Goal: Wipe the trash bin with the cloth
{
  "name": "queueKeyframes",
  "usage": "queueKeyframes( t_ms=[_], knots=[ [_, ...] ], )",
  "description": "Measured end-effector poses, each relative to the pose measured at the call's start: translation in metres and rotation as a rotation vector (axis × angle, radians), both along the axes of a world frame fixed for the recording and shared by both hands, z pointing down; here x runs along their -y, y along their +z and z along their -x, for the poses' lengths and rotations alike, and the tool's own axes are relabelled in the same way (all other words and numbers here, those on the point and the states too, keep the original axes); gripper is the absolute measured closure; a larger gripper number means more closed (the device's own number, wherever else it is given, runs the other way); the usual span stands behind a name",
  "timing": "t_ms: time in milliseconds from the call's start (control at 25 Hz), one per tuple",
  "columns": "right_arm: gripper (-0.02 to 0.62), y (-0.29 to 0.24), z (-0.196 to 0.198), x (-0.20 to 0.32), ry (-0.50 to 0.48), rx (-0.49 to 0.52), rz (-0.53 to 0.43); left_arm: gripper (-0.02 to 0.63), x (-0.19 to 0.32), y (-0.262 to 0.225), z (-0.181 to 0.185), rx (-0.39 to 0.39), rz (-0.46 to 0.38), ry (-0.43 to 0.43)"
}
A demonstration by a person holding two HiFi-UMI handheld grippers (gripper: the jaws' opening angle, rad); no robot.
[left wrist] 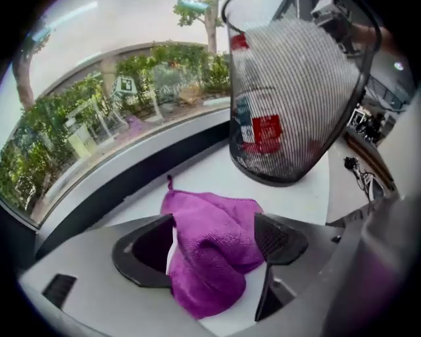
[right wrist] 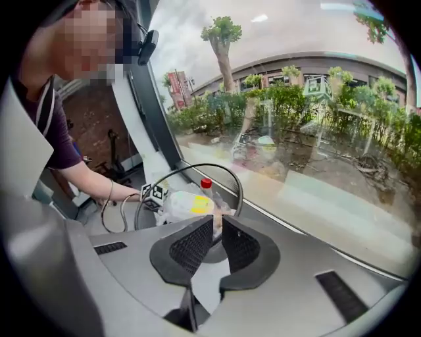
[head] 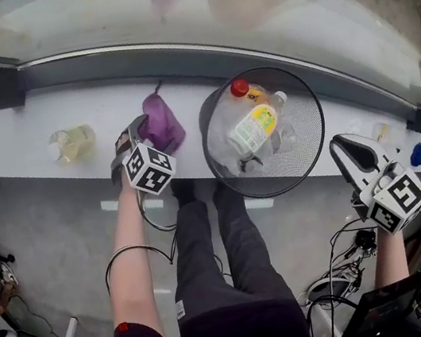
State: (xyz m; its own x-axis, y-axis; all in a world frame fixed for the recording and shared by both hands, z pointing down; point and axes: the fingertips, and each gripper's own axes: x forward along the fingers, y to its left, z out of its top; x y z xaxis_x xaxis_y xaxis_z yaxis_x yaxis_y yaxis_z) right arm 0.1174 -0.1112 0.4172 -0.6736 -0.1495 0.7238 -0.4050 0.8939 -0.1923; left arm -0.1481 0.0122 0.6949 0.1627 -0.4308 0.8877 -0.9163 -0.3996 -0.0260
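purple cloth lies between the open left jaws, beside the trash bin

the trash bin, a round black wire-mesh basket, stands on a white ledge under a curved window. inside the bin lie plastic bottles, among them a bottle with a yellow label and one with a red cap.

the cloth is a crumpled purple heap on the ledge just to the left of the bin, not touching it. farther from the bin on that same side, past the cloth, a clear bottle lies on its side.

the left gripper points steeply down at the ledge on the cloth's side of the bin. its jaws stand wide apart with the cloth bunched between them. the cloth fills most of the gap and lies against the inner face of one pad, but the jaws are not closed on it.

the right gripper hangs on the opposite side of the bin, off the ledge's near edge and clear of the bin's rim. its jaws are nearly together, with only a thin slit between the pads and nothing in it. its view looks across to the bin and its bottles.

the person's legs in dark trousers are below the bin, between the two arms.
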Motion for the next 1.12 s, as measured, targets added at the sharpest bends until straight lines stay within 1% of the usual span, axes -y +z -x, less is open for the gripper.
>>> queueKeyframes(
  t_ms=[40, 120, 160, 200, 240, 280, 320, 360, 400, 480, 520, 560, 600, 680, 760, 800, 840, 960, 1040, 1120],
  knots=[
    [0.562, 0.003, -0.001, 0.007, 0.013, -0.009, -0.013, 0.226, -0.003, 0.008, -0.003, 0.01, 0.014, 0.017],
    [0.509, 0.01, -0.001, 0.016, 0.043, -0.014, -0.015, 0.266, -0.007, 0.02, -0.006, 0.026, 0.032, 0.047],
    [0.496, 0.014, 0.001, 0.019, 0.051, -0.015, -0.008, 0.29, -0.008, 0.023, -0.007, 0.025, 0.039, 0.059],
    [0.495, 0.018, 0.003, 0.022, 0.052, -0.019, -0.001, 0.329, -0.009, 0.024, -0.009, 0.019, 0.047, 0.071],
    [0.495, 0.023, 0.005, 0.023, 0.049, -0.026, 0.005, 0.381, -0.009, 0.024, -0.011, 0.01, 0.054, 0.079],
    [0.495, 0.028, 0.006, 0.024, 0.047, -0.031, 0.013, 0.436, -0.008, 0.02, -0.013, -0.002, 0.054, 0.078],
    [0.495, 0.032, 0.008, 0.024, 0.051, -0.029, 0.027, 0.472, -0.006, 0.011, -0.014, -0.026, 0.038, 0.062],
    [0.497, 0.035, 0.009, 0.024, 0.065, -0.017, 0.05, 0.483, -0.001, -0.004, -0.014, -0.065, 0.002, 0.03],
    [0.497, 0.037, 0.01, 0.024, 0.087, 0.001, 0.082, 0.486, 0.007, -0.024, -0.013, -0.116, -0.057, -0.014],
    [0.499, 0.038, 0.01, 0.024, 0.147, 0.037, 0.161, 0.489, 0.028, -0.075, -0.01, -0.217, -0.21, -0.09],
    [0.508, 0.038, 0.01, 0.025, 0.185, 0.056, 0.204, 0.489, 0.038, -0.103, -0.008, -0.253, -0.286, -0.105],
    [0.518, 0.038, 0.008, 0.025, 0.23, 0.08, 0.252, 0.489, 0.048, -0.128, -0.008, -0.276, -0.35, -0.1],
    [0.528, 0.038, 0.006, 0.026, 0.285, 0.111, 0.306, 0.489, 0.055, -0.149, -0.01, -0.286, -0.4, -0.077],
    [0.547, 0.038, 0.003, 0.026, 0.392, 0.198, 0.418, 0.489, 0.066, -0.177, -0.019, -0.278, -0.47, 0.009],
    [0.558, 0.034, 0.009, 0.026, 0.431, 0.302, 0.485, 0.489, 0.072, -0.193, -0.031, -0.248, -0.525, 0.127],
    [0.561, 0.031, 0.012, 0.025, 0.438, 0.338, 0.498, 0.489, 0.072, -0.197, -0.037, -0.234, -0.533, 0.182],
    [0.561, 0.029, 0.013, 0.024, 0.452, 0.355, 0.504, 0.489, 0.069, -0.197, -0.043, -0.222, -0.521, 0.226],
    [0.563, 0.035, 0.011, 0.026, 0.507, 0.355, 0.514, 0.489, 0.054, -0.19, -0.055, -0.159, -0.437, 0.316],
    [0.563, 0.039, 0.005, 0.026, 0.562, 0.353, 0.524, 0.494, 0.043, -0.187, -0.063, -0.134, -0.401, 0.35],
    [0.563, 0.042, -0.003, 0.026, 0.628, 0.366, 0.544, 0.495, 0.032, -0.186, -0.07, -0.14, -0.374, 0.359]
  ],
)
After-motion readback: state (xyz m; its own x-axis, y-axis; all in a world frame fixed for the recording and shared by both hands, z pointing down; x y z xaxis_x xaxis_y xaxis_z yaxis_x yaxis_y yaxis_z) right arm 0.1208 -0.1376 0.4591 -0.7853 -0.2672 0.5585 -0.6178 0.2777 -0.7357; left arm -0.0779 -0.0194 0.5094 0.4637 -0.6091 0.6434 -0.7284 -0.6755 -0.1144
